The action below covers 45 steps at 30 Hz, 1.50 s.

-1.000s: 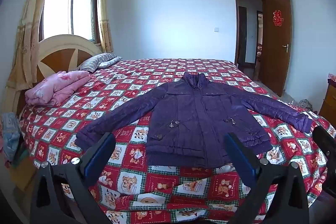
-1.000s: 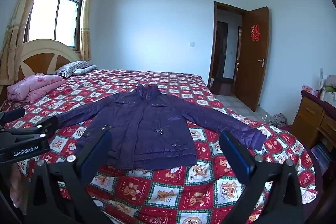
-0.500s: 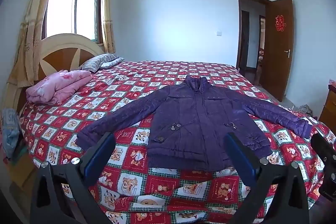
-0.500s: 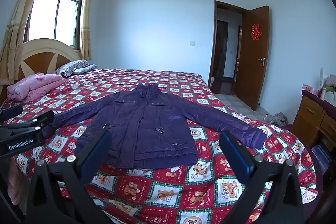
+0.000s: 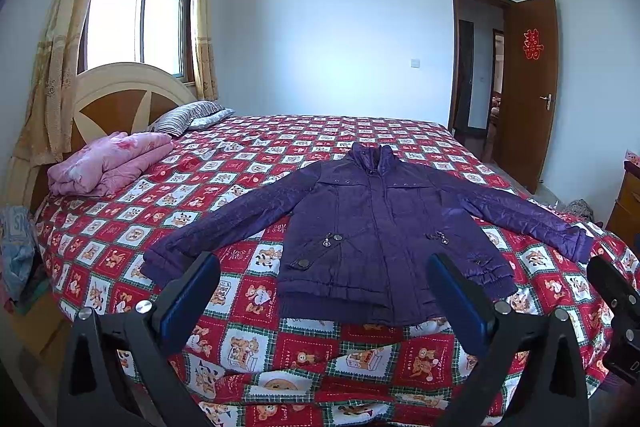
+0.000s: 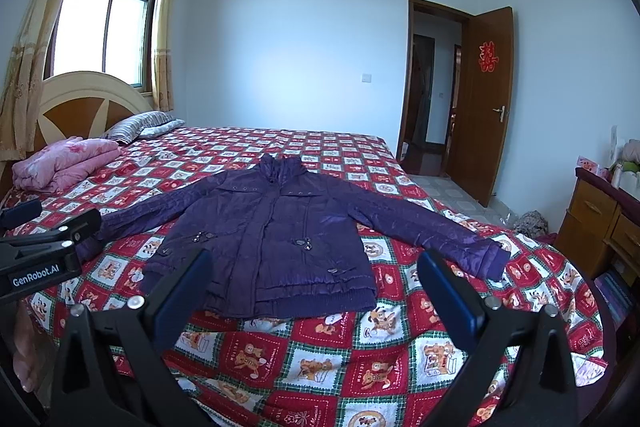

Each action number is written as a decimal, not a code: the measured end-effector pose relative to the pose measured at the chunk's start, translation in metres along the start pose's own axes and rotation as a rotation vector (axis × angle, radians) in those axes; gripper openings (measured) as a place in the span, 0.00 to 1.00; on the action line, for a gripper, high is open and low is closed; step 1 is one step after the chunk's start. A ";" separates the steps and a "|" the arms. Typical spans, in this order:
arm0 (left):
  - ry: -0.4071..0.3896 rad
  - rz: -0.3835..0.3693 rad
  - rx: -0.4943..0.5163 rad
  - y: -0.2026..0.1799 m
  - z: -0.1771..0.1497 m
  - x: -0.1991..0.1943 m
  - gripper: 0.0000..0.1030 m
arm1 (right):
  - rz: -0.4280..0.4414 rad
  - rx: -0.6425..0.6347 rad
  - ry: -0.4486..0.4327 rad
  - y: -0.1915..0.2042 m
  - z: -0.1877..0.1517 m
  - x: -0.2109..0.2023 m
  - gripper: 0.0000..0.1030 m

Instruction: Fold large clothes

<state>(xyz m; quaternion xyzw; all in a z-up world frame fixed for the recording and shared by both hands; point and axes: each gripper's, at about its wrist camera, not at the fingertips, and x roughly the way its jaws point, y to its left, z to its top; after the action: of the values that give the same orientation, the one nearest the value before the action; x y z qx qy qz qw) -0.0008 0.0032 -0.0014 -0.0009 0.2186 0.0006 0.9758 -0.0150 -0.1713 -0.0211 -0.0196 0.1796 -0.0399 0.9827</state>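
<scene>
Here, the purple jacket (image 5: pixel 376 227) is lying flat, front up and sleeves spread, on the bed (image 5: pixel 248 163). The left tool (image 5: pixel 324 279) and right tool (image 6: pixel 316 275) are hovering near its hem, both spread wide and holding nothing.

A purple jacket (image 5: pixel 380 227) lies flat on the bed (image 5: pixel 280 347), front up, sleeves spread. The left gripper (image 5: pixel 322 291) hovers near the jacket's hem, jaws wide apart, apparently touching nothing.
</scene>
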 end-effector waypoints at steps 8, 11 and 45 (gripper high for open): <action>-0.012 -0.005 0.003 -0.001 -0.001 -0.002 0.99 | 0.006 0.002 0.004 -0.001 -0.001 0.001 1.00; -0.013 -0.005 0.001 -0.001 -0.001 -0.003 0.99 | 0.005 0.003 0.004 -0.001 -0.001 0.001 1.00; -0.026 -0.012 0.005 -0.002 0.002 -0.006 0.99 | 0.008 0.002 0.011 0.000 -0.003 0.002 1.00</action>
<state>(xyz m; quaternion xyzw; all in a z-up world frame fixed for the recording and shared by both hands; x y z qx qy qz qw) -0.0052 0.0011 0.0025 0.0002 0.2059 -0.0055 0.9786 -0.0136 -0.1714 -0.0243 -0.0176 0.1850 -0.0362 0.9819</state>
